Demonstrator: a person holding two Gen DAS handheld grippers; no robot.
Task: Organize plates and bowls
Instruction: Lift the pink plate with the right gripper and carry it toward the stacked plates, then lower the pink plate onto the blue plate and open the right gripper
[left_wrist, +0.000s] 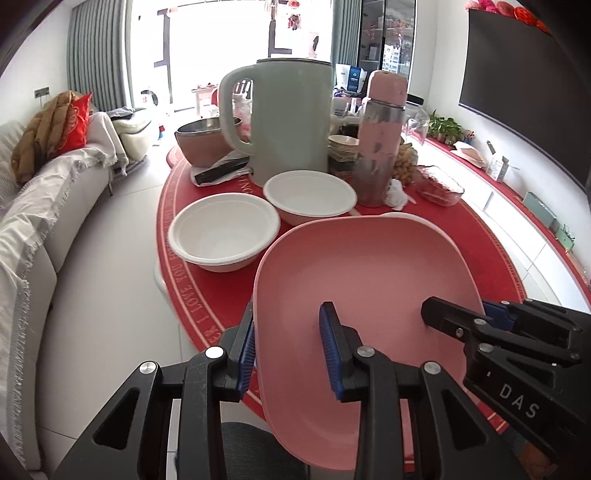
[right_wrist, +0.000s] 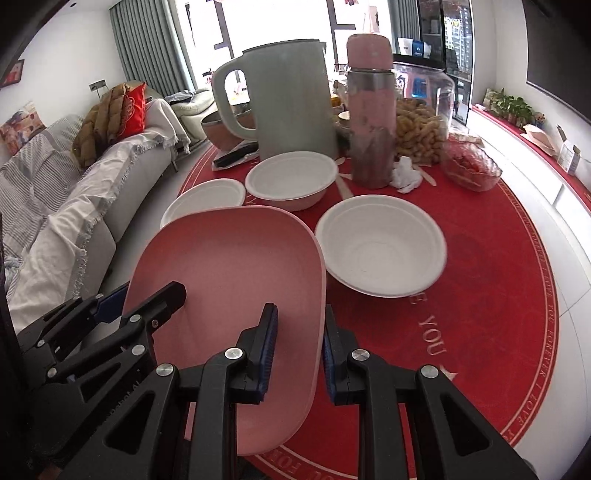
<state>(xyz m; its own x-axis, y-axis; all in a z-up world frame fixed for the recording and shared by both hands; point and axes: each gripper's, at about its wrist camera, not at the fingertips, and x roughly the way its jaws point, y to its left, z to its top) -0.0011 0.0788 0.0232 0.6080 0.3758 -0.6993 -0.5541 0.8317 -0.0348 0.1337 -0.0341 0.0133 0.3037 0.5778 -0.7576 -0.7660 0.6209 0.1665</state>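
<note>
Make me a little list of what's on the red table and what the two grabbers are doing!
plate: pink plate, held at both side rims
left gripper: jaws closed over plate's left rim
right gripper: jaws closed over plate's right rim
bowls: three white bowls; nearest, middle, left
behind: green kettle, pink bottle
table: red cloth

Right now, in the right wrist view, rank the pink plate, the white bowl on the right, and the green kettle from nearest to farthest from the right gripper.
1. Pink plate: its rim sits between the right gripper fingers.
2. White bowl: ahead, slightly right.
3. Green kettle: at the back, behind the bowls.
</note>
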